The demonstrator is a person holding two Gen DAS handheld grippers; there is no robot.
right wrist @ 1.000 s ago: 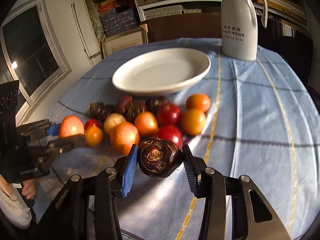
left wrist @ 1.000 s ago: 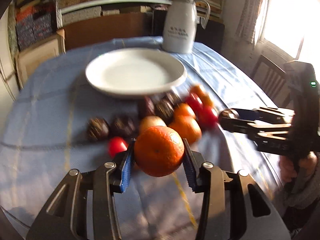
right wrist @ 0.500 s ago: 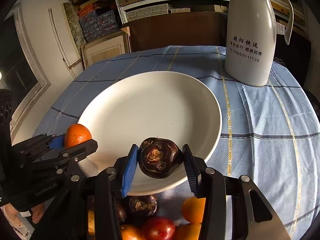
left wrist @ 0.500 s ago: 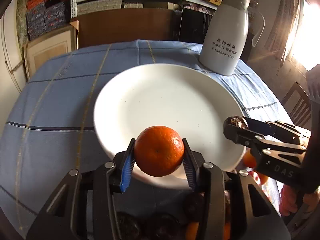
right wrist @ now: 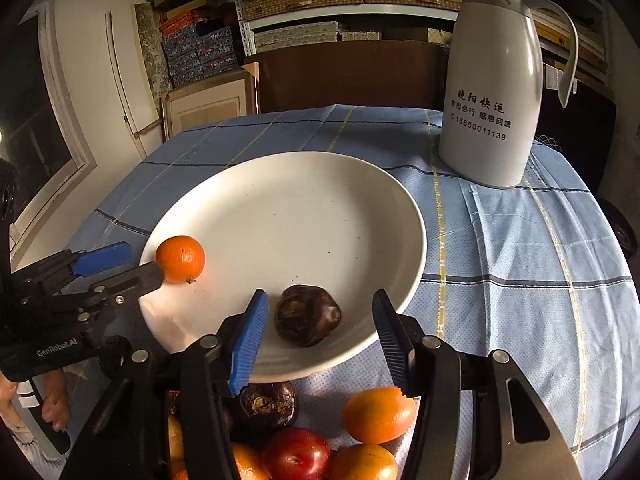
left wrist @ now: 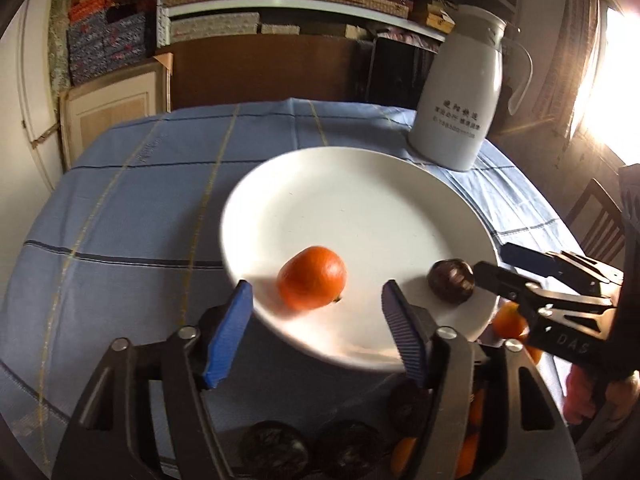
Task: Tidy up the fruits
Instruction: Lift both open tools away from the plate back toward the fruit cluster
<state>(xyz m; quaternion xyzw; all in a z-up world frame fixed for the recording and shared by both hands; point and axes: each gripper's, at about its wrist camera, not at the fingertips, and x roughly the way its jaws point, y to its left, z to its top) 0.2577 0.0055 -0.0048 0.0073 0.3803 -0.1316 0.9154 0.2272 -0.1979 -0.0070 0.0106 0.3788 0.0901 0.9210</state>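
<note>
A white plate sits on the blue checked tablecloth. An orange mandarin lies on the plate's near left part, between the spread fingers of my left gripper, which is open and empty. A dark brown fruit lies on the plate's near edge, between the spread fingers of my right gripper, also open and empty. Each gripper shows in the other's view: the right one, the left one.
A white thermos jug stands behind the plate at the right. Several loose fruits, oranges, red plums and dark ones, lie on the cloth in front of the plate. A chair stands at the right.
Both grippers have opened. The mandarin and the dark fruit have left the fingers and now lie on the plate.
</note>
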